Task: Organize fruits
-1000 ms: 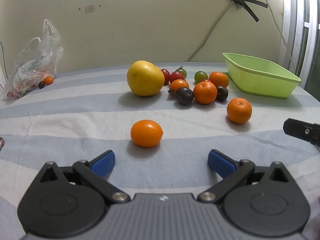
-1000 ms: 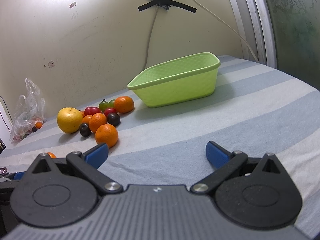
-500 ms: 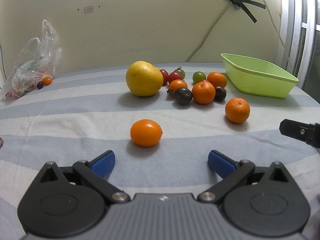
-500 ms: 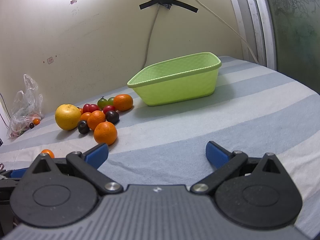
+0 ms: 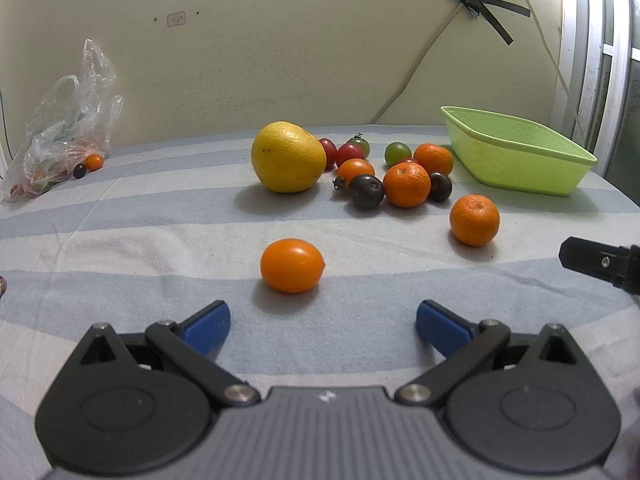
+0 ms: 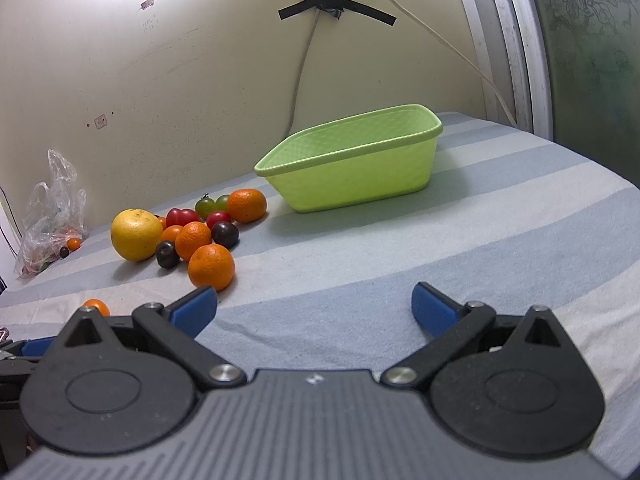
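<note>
Ahead of the spread, empty right hand-held gripper (image 6: 314, 302), a light-green plastic basket (image 6: 352, 172) is seen; its contents cannot be told. The left hand-held gripper (image 5: 322, 318) is spread too.

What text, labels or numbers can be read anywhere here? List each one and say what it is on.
No text can be read.
Wall sticker: print too small to read.
Faint marks on the wall: blurred, unreadable.
Small emblem on the left claw housing: a logo, no letters.
Green basket and fruit: no labels visible.

Lay alone on the desk (image 5: 120, 240): small tomato (image 5: 291, 265), before the fruit cluster (image 5: 384, 172); basket (image 5: 516, 152) right, bag (image 5: 60, 132) far left.
</note>
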`<state>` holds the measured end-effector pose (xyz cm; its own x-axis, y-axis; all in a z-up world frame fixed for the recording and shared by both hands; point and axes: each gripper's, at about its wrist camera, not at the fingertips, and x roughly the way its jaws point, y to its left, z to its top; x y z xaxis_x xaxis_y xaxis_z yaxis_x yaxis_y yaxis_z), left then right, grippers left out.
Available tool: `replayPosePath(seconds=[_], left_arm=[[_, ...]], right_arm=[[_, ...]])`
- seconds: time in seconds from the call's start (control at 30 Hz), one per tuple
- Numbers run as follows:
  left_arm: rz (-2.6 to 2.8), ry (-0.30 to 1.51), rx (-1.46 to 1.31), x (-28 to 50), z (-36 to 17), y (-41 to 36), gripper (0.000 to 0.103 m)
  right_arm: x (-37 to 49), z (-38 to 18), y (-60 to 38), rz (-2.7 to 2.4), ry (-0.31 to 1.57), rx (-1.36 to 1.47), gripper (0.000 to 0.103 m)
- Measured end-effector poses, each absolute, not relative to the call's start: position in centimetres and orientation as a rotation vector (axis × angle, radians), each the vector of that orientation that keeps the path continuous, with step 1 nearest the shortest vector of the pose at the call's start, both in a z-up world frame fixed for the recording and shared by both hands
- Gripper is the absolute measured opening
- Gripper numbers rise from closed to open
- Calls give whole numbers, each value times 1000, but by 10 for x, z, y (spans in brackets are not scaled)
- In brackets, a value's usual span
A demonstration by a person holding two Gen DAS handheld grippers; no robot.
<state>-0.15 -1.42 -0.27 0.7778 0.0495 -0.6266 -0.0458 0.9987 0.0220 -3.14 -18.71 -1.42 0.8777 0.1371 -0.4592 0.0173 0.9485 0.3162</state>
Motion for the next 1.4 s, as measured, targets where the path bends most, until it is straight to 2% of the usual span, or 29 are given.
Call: replayPosePath(seconds=[0.67, 0.87, 1.03, 1.17, 1.23, 1.3, 1.37, 1.4], left_arm=[[33, 667, -17, -3, -2, -11, 103], [-100, 557, -163, -30, 3, 19, 103], [-18, 488, -69, -50, 14, 36, 103], [-66, 489, -111, -45, 34, 58, 103], [-114, 502, -126, -31, 47, 68, 103], [-147, 515, -143, -15, 60, 77, 101], [-179, 521, -153, 4, 69, 84, 97], [-187, 526, -151, 16, 71, 85, 96]], right_arm=[[-32, -14, -187, 64, 497, 320, 103], [-33, -14, -187, 63, 494, 323, 103], [-41, -9, -183, 85, 443, 304, 103], [-45, -2, -166, 173, 411, 209, 103], [-46, 3, -154, 219, 388, 158, 96], [-41, 13, -138, 285, 378, 82, 79], [-31, 24, -124, 318, 358, 19, 71], [-24, 29, -118, 336, 347, -5, 69]])
